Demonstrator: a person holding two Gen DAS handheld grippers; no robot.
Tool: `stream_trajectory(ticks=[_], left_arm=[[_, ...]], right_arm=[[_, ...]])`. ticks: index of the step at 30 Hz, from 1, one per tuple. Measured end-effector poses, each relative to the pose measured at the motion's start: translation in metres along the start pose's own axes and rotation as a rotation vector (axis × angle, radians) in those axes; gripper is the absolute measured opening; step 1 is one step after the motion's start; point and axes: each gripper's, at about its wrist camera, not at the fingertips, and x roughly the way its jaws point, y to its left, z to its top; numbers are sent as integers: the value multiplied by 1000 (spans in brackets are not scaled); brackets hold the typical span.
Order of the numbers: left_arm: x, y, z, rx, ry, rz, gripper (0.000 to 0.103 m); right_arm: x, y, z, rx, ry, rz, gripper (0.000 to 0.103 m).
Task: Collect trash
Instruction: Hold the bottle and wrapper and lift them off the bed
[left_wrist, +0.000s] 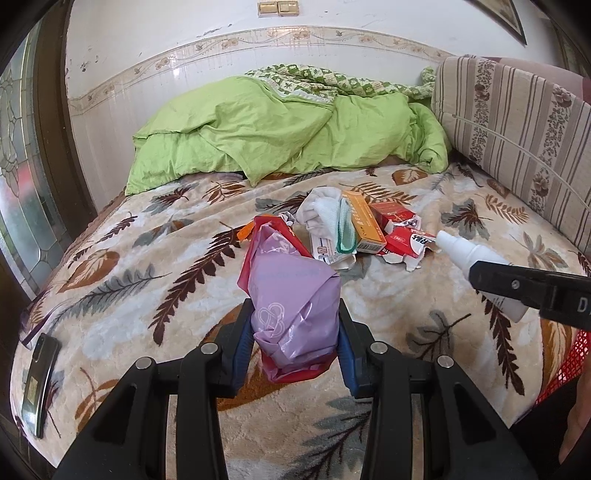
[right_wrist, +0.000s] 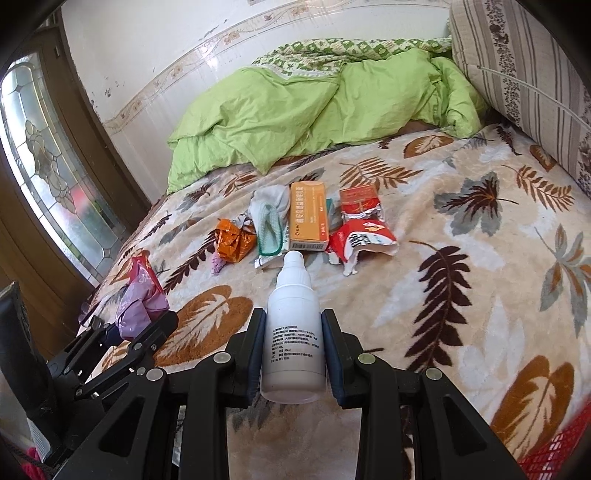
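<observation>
Evidently you gripped the purple plastic bag (left_wrist: 291, 295) in your left gripper (left_wrist: 295, 325) and the white spray bottle (right_wrist: 293, 332) in your right gripper (right_wrist: 293, 347), lifting both clear of the litter pile at twelve o'clock.

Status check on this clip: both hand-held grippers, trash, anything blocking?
Left hand-held gripper shut on purple bag. Right hand-held gripper shut on white bottle. Trash pile on bed; nothing blocking.

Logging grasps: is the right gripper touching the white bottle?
Touching. Right wrist view: both pads of the right gripper press the white bottle's sides.
</observation>
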Motion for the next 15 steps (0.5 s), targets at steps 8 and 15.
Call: stream_trajectory(ticks=[8, 15], left_arm=[[-3, 4, 2, -19, -12, -39, 39], [-19, -2, -1, -9, -25, -89, 39]], right_arm=[[-22, 10, -11, -60, -45, -17, 32], [-31, 15, -22, -65, -18, -63, 32]])
